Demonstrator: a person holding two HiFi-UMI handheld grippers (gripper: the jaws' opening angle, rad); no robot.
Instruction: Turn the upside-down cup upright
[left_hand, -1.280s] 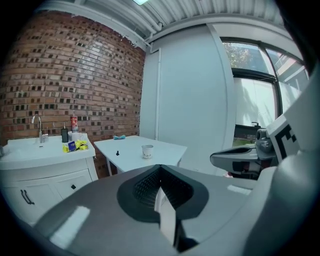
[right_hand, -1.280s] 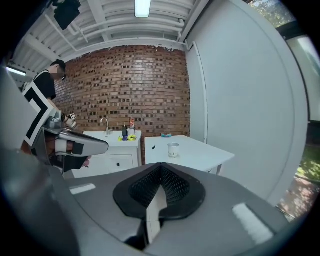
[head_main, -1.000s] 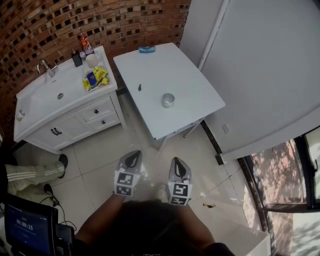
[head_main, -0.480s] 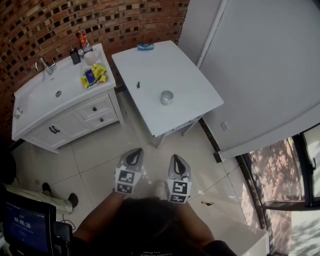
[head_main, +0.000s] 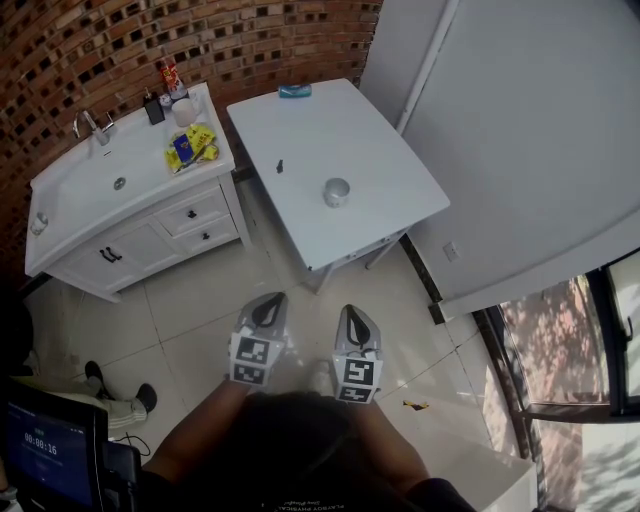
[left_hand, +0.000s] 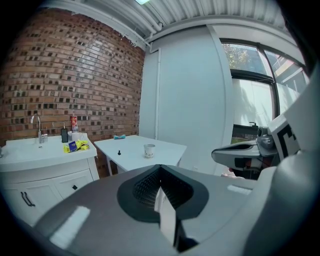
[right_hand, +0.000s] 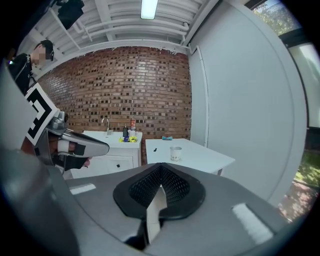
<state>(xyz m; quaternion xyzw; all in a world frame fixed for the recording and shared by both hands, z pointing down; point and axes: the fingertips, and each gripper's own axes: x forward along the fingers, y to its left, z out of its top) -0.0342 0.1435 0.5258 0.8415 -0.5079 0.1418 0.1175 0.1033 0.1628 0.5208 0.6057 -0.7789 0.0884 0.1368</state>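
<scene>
A person is standing on the tiled floor (head_main: 190, 320), holding the left tool (head_main: 268, 308) and right tool (head_main: 356, 320) side by side close to the body. Both have their jaws pressed together on nothing, probably because nothing is within reach to grip. The cup (head_main: 336, 192) is sitting alone on the white surface (head_main: 300, 140), ahead of both tools and well apart from them. The head view is showing the stretch of floor between. The gripper views are showing the closed jaws and the cup's side, though too small to tell which end is up.
</scene>
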